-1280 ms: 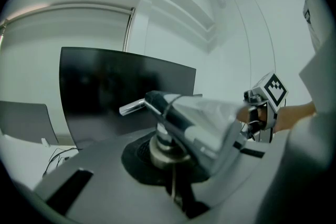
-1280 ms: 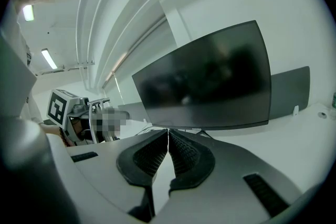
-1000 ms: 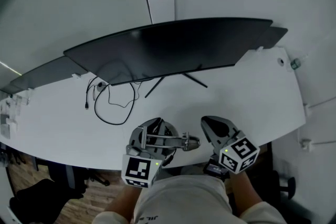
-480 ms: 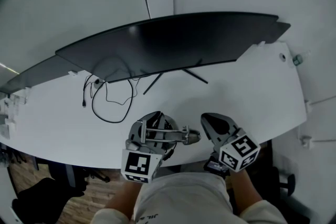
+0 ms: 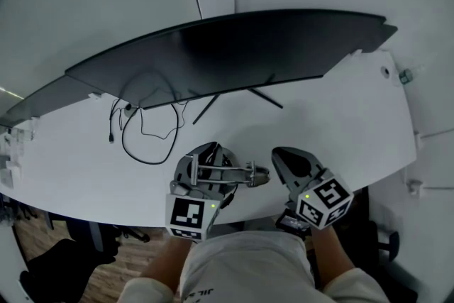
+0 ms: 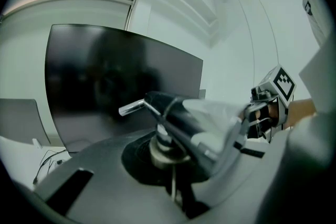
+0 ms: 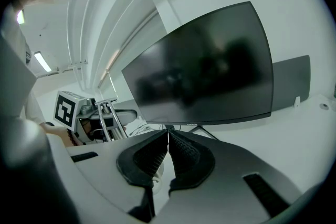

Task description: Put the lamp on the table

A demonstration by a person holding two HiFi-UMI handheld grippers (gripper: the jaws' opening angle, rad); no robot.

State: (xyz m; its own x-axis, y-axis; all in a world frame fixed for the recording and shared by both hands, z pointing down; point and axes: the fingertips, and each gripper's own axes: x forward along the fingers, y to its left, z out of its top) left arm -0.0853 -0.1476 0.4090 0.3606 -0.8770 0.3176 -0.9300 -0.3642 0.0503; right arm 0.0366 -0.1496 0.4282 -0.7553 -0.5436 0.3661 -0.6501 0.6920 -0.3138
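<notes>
White desk [image 5: 333, 131]: smooth, plain top.
Black cable [image 5: 150, 162]: thin, lying in a loose loop on the desk's left half.
Black monitor [image 5: 234, 53]: wide, curved and glossy, on thin legs along the far edge.
Left gripper [image 5: 206, 161]: over the near edge, grey jaws pinching the lamp.
Lamp [image 5: 241, 172]: silver metal rods and a dark tubular head, held at the near edge. Whether it touches the desk cannot be told.
Right gripper [image 5: 284, 158]: just right of the lamp, ribbed black pads pressed together with nothing between them.
</notes>
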